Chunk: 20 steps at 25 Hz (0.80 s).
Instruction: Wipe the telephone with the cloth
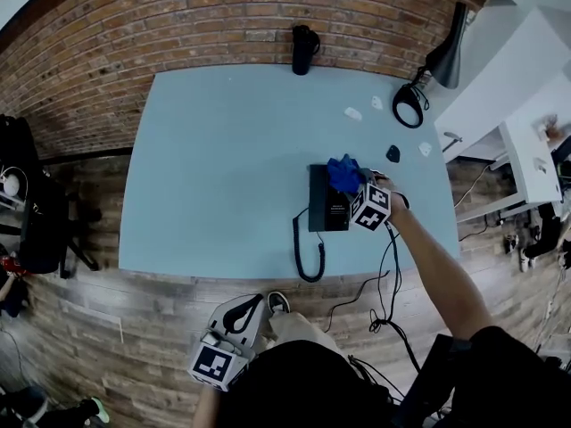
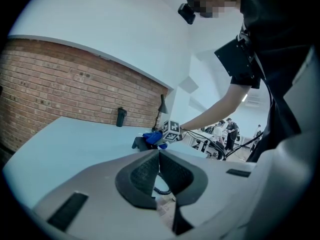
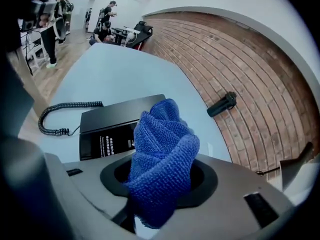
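One pale blue table (image 1: 223,168) is seen from above, its back edge set against a brick wall (image 1: 178,16) and its front edge open to a plank floor (image 1: 134,319). The left half of the top lies bare – wide room there. One black lamp (image 1: 430,71) is stood at the back right corner, and one dark bottle (image 1: 304,49) at the middle of the back edge.

One black telephone (image 1: 326,208) is laid toward the right front of the table, well in from the right edge. Its coiled cord (image 1: 305,255) is run down to the front edge.

Two grippers are held. The right gripper (image 3: 160,184) is reached over the telephone's far end, its jaws pinched on one blue cloth (image 3: 162,151), which is bunched upright between them. In the head view the cloth (image 1: 343,172) is seen over the telephone's top right corner; whether it touches cannot be told. The left gripper (image 2: 159,159) is kept off the table, low over the floor before the front edge – its jaws pressed tip to tip, with nothing between them.

Four small bits, three pale and one dark (image 1: 393,153), are scattered between lamp and telephone.
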{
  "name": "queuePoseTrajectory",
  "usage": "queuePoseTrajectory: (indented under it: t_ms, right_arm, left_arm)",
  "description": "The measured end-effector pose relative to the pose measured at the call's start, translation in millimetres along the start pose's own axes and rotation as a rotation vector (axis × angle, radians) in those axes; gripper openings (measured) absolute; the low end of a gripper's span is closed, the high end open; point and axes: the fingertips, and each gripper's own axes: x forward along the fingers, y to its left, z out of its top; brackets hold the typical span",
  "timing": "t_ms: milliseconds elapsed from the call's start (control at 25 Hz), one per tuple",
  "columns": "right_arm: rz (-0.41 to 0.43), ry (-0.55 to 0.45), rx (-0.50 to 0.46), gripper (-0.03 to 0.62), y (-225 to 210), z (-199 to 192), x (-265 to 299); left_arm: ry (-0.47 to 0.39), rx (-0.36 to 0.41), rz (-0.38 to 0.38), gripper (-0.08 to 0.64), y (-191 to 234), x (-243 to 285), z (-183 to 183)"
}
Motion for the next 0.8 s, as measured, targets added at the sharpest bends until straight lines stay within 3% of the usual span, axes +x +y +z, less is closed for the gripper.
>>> queuePoseTrajectory:
  t_ms: [240,440,680,800]
  right_arm:
    - [-0.047,0.001,-0.06,0.178,8.1,-1.3,-1.9]
    - [-0.035,0.034,-0.102,0.176,12.3,-1.2,0.2]
    - [-0.038,0.028,-0.019,0.173,16.8,-2.7,-2.0]
    - [-0.009,0.026,-0.025,0.176,29.8,-5.8,-4.0]
  left_arm:
    - [0.002,0.003,-0.014,0.0,0.3,3.4,0.9]
    - [-0.001,0.015,-0.027,0.0,-1.7,6.7,2.4]
    - [0.005,0.008,-0.036,0.0,-2.8,7.8,0.6]
    - [0.008,0.005,-0.042,0.0,-5.1,9.3,-1.1]
